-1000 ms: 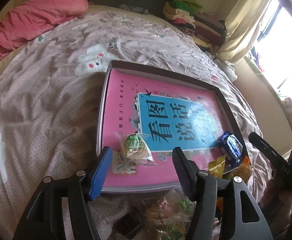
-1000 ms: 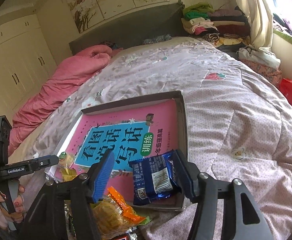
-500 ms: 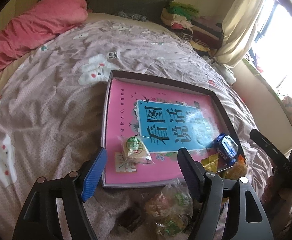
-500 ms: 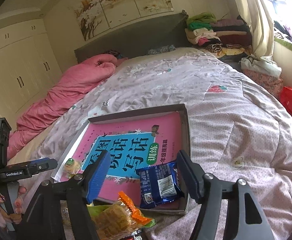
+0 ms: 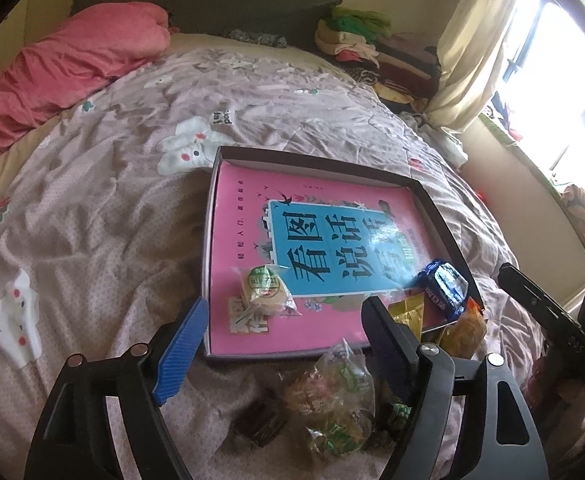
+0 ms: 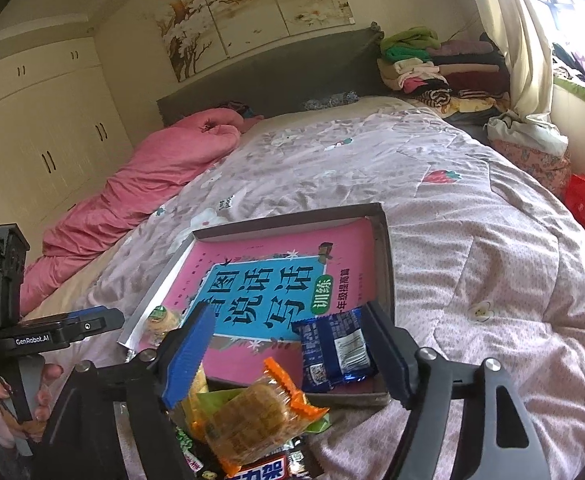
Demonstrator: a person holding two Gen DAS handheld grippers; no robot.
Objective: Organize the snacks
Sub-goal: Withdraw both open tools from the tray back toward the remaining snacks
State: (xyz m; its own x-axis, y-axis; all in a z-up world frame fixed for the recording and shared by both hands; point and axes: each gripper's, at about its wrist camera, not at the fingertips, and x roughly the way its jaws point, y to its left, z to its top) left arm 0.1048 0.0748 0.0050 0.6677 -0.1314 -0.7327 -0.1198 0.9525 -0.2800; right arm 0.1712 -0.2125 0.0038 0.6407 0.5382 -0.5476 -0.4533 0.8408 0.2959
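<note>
**A:** ok so where are the snacks sitting right now?

**B:** two are already in the shallow dark tray (image 5: 432, 196) on the bed, lying on the pink book (image 5: 248, 216) that lines it. The round clear-wrapped cake with the green label (image 5: 263, 290) is near the tray's front left corner, and the blue packet (image 6: 338, 350) is at the front right corner, right against the wall there. The other snacks are a loose pile on the quilt (image 5: 92, 220) just in front of the tray: an orange-edged cake pack (image 6: 248, 412), a clear bag of green-labelled ones (image 5: 332, 392), a yellow pack (image 5: 406, 314) and a dark bar with white lettering (image 6: 268, 468).

**A:** and the grippers? holding anything?

**B:** nope, both empty. Left gripper (image 5: 284, 336) has just been spreading its jaws and they stand wide, with the round cake showing between them but not touched. Right gripper (image 6: 292, 352) same deal, jaws just been spreading, blue packet lying in the gap, pads clear of it.

**A:** rest of the room?

**B:** pink blanket (image 6: 164, 172) bunched along the left side of the bed, folded clothes (image 6: 432, 64) stacked by the headboard, curtain (image 5: 476, 40) and window on the right.
</note>
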